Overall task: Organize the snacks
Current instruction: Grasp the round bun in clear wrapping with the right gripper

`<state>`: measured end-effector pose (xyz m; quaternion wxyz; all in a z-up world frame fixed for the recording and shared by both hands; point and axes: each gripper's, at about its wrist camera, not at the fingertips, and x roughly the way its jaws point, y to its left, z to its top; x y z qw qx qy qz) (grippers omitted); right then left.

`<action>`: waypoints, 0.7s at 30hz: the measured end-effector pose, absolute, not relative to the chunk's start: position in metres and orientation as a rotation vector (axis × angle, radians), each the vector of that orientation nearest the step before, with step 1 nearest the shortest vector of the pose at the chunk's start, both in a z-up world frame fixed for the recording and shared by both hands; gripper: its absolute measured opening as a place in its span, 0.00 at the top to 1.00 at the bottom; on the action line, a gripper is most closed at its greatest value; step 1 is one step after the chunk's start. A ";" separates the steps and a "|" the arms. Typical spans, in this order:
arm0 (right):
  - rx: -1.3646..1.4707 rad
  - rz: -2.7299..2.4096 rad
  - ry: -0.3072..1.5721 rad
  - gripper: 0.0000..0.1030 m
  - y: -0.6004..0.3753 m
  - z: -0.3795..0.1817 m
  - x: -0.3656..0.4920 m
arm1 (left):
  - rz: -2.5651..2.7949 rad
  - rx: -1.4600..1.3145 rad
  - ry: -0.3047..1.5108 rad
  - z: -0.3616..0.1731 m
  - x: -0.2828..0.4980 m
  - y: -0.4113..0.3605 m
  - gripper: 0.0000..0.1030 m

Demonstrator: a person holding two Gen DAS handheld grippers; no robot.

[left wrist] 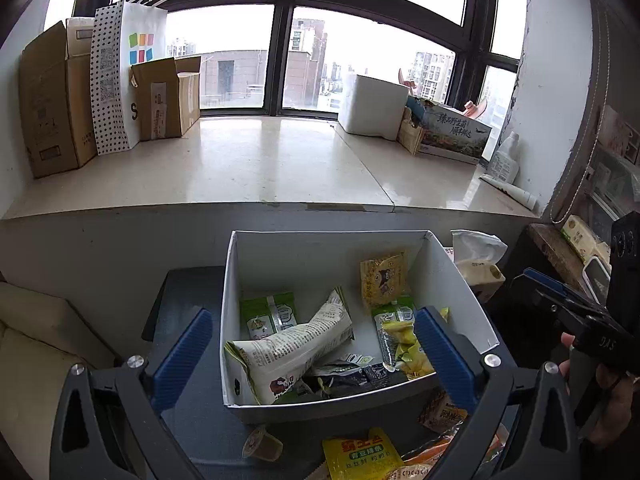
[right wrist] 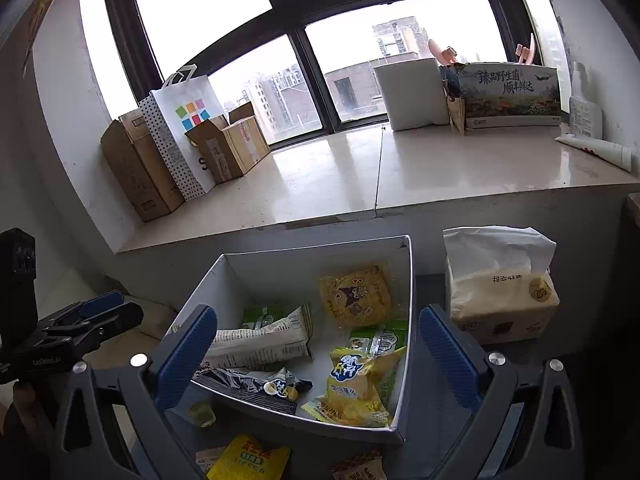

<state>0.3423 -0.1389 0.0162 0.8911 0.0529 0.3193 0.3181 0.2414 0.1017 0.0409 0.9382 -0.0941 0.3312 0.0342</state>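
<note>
Both grippers are hanging wide open and empty: the left gripper [left wrist: 314,354] and the right gripper [right wrist: 318,354] are each framing the white box [left wrist: 234,280], pads touching nothing. Judging by that, one drop into the box is over and the next pick is in hand.

Just in front of the box, loose snacks are lying on the dark table: a yellow packet [left wrist: 358,454], a small jelly cup [left wrist: 262,444] and a brown packet [left wrist: 442,414]. The next move is calling for a gripper to dip toward one of these, close on it and lift it over the box's near wall.

Inside the box, a long white packet [left wrist: 292,346], green packets, a yellow chip bag [right wrist: 358,386] and a round yellow cake [right wrist: 354,296] are filling most of the floor; the far left corner is looking freest.

Right of the box, a tissue pack [right wrist: 500,292] is crowding that side. Beyond the box, the windowsill [left wrist: 240,160] is standing higher, its middle bare.
</note>
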 end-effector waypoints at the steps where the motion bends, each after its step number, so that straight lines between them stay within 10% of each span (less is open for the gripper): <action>1: 0.106 0.671 0.639 0.00 -0.142 0.019 0.333 | 0.063 -0.190 0.674 0.042 0.233 0.100 0.00; 21: -0.262 0.879 0.633 0.00 -0.153 -0.075 0.134 | -0.061 -0.222 0.703 -0.023 0.023 0.050 0.00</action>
